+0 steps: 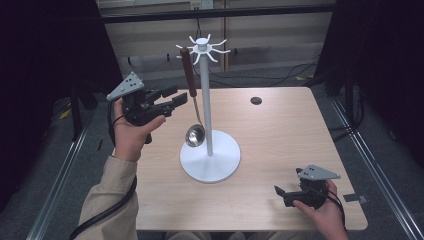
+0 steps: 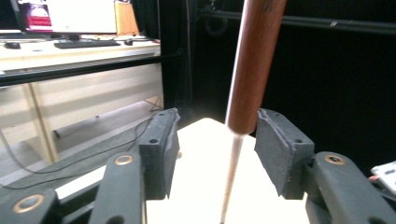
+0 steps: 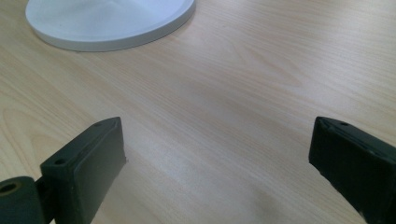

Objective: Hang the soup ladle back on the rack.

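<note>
Overhead light falls evenly on the counter; surroundings dark. Glare washes out the counter in left gripper view. Soft shadow under the stand base. Near tool pads slightly blurred.

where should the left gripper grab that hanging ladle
Grip the ladle on its brown wooden handle, coming level from the left gripper side. It hangs straight from the rack; the thin metal shaft below is slimmer and likely slippery.
</note>
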Demonstrator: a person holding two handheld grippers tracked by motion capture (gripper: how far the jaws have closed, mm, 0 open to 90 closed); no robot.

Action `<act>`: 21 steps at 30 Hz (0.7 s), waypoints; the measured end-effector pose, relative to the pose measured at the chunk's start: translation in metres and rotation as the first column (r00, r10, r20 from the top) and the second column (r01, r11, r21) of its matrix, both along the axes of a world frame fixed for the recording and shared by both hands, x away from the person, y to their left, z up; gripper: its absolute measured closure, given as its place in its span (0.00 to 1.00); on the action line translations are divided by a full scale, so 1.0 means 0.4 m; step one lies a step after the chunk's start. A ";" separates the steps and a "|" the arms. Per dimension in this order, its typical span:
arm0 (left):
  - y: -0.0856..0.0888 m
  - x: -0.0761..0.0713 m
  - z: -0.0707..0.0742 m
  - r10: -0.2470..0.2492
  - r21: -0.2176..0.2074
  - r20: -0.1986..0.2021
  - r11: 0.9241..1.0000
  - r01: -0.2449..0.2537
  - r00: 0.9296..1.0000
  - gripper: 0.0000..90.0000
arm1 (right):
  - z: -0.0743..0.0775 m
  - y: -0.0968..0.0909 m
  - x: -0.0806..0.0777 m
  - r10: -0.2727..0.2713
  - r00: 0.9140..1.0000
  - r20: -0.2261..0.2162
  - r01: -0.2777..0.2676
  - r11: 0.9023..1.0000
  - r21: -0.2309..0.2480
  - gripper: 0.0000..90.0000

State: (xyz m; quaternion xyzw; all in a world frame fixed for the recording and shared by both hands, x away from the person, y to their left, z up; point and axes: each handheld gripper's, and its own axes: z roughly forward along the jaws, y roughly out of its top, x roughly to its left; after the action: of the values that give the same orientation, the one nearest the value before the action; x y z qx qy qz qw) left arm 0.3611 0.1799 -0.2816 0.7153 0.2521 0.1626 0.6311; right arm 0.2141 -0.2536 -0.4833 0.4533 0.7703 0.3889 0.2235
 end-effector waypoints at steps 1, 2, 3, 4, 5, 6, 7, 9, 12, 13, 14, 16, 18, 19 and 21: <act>0.000 -0.001 -0.002 -0.002 -0.004 -0.007 1.000 0.002 1.000 0.51 | 0.000 0.001 0.001 0.001 1.000 0.003 -0.001 1.000 0.000 0.04; 0.000 -0.002 -0.005 -0.001 0.000 -0.009 1.000 0.001 1.000 0.48 | 0.000 0.003 0.001 0.004 1.000 0.003 -0.004 1.000 -0.001 0.04; 0.000 -0.004 -0.007 0.000 0.004 -0.007 1.000 0.000 1.000 0.47 | 0.000 0.004 0.001 0.008 1.000 0.006 -0.008 1.000 -0.004 0.04; 0.000 -0.004 -0.007 0.000 0.004 -0.007 1.000 0.000 1.000 0.45 | 0.001 0.005 0.001 0.011 1.000 0.004 -0.011 1.000 -0.003 0.04; 0.001 -0.006 -0.010 0.007 0.015 -0.009 1.000 -0.007 1.000 0.43 | 0.001 0.006 0.000 0.010 1.000 0.002 -0.010 1.000 -0.004 0.04; 0.001 -0.009 -0.015 0.016 0.030 -0.007 0.999 -0.016 1.000 0.41 | 0.000 0.006 0.000 0.010 1.000 0.002 -0.010 1.000 -0.003 0.04; 0.000 -0.012 -0.019 0.022 0.022 -0.007 1.000 -0.021 1.000 0.40 | 0.000 0.005 0.000 0.009 1.000 0.005 -0.009 1.000 -0.002 0.04; 0.002 -0.013 -0.022 0.019 0.032 0.000 0.999 -0.019 1.000 0.37 | 0.000 0.002 -0.002 0.005 1.000 0.001 -0.005 1.000 -0.004 0.04; 0.007 -0.018 -0.036 0.036 0.033 -0.005 0.999 -0.036 0.999 0.33 | 0.002 -0.001 -0.004 0.001 1.000 0.009 -0.001 1.000 -0.001 0.04; 0.009 -0.018 -0.042 0.039 0.034 -0.008 0.999 -0.038 0.999 0.32 | 0.004 -0.001 -0.004 -0.001 1.000 0.007 0.001 1.000 0.001 0.04; 0.011 -0.019 -0.051 0.050 0.046 -0.017 0.998 -0.049 0.999 0.30 | 0.004 -0.001 -0.004 0.000 1.000 0.009 0.000 1.000 0.000 0.04; 0.013 -0.020 -0.055 0.059 0.060 -0.017 0.997 -0.058 0.998 0.27 | 0.004 0.001 -0.003 0.003 1.000 0.010 -0.003 1.000 -0.001 0.04; 0.015 -0.021 -0.062 0.071 0.072 -0.026 0.995 -0.069 0.997 0.23 | 0.002 0.005 -0.002 0.009 1.000 0.009 -0.009 1.000 -0.006 0.04; 0.017 -0.021 -0.065 0.072 0.070 -0.024 0.995 -0.070 0.997 0.23 | 0.002 0.005 -0.002 0.009 1.000 0.009 -0.009 1.000 -0.006 0.04; 0.021 -0.022 -0.070 0.080 0.073 -0.025 0.994 -0.078 0.996 0.19 | 0.002 0.006 -0.002 0.010 1.000 0.009 -0.010 1.000 -0.006 0.04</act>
State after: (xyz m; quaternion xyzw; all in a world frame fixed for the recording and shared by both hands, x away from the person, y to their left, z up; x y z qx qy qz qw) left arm 0.3523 0.1883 -0.3096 0.7291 0.2832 0.1865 0.5945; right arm 0.2131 -0.2513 -0.4827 0.4468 0.7728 0.3898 0.2264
